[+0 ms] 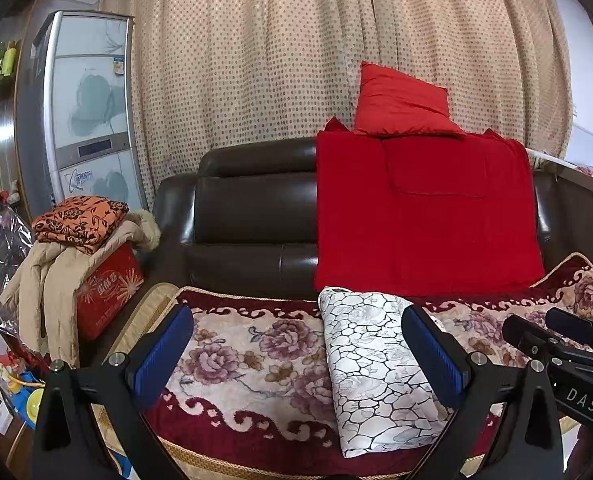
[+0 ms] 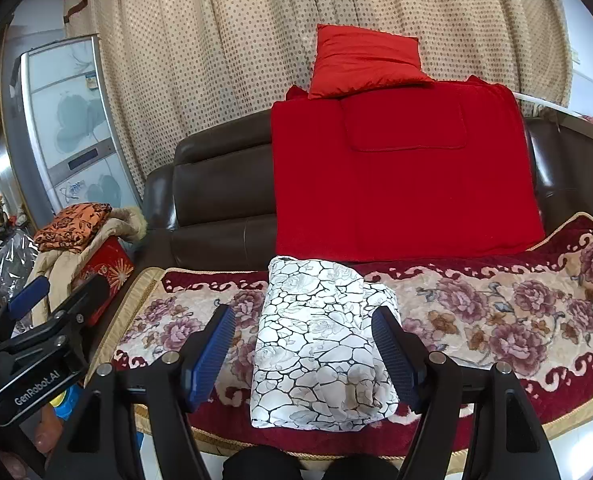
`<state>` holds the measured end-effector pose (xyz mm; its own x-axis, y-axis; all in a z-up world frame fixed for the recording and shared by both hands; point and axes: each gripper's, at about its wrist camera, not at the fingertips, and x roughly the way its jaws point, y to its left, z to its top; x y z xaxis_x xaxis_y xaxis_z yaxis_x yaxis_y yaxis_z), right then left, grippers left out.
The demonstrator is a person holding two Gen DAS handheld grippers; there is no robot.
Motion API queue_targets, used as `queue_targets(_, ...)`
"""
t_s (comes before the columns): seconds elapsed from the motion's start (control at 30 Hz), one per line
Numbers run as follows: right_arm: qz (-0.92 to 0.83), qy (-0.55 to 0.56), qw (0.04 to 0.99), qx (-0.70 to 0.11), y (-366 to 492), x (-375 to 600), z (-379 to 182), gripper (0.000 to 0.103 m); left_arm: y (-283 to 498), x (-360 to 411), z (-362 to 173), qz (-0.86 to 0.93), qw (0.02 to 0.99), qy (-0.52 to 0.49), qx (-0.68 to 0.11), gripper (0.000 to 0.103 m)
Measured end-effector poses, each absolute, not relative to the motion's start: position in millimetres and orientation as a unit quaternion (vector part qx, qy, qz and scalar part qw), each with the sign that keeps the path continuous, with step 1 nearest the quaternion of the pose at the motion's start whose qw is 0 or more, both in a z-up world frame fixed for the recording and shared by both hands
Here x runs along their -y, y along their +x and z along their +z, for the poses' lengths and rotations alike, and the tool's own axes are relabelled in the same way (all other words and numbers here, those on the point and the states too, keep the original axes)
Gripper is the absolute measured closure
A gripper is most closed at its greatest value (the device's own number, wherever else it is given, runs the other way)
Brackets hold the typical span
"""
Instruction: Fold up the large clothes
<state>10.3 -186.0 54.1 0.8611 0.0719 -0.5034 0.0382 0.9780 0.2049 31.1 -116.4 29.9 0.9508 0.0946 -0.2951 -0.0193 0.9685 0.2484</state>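
On the sofa seat in front of me, the folded garment point(image 2: 320, 344) is lying on the flowered seat cover point(image 2: 496, 312). It is white with a dark cracked pattern and pale roses, and it is already folded into a long, narrow packet that is running from the front edge of the seat toward the backrest. I am holding my right gripper point(image 2: 302, 354) above its near part. Its two blue pads are standing wide apart, one on each side of the packet, and they are not touching the cloth. I am holding my left gripper point(image 1: 296, 360) a little more to the left, over the same seat. Its jaws are also spread wide and are gripping nothing; in this view the garment point(image 1: 376, 376) is sitting just beside the right pad, and the bare cover point(image 1: 236, 360) is showing between the pads. Behind the garment, a red blanket point(image 2: 404, 176) is hanging over the back of the dark leather sofa point(image 2: 220, 200), and a red cushion point(image 2: 366, 62) is resting on top of it, against the dotted curtain point(image 2: 216, 60). To the left of the sofa, a beige coat point(image 1: 52, 276) and an orange patterned cloth point(image 1: 78, 220) are lying on a red box point(image 1: 108, 288).
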Motion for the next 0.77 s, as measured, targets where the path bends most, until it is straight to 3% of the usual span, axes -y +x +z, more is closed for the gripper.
queue_targets(0.77, 0.013, 0.115, 0.951, -0.286, 61, 181, 32, 0.029, 79, 110, 15, 0.015, 0.978, 0.12, -0.172, 0.0)
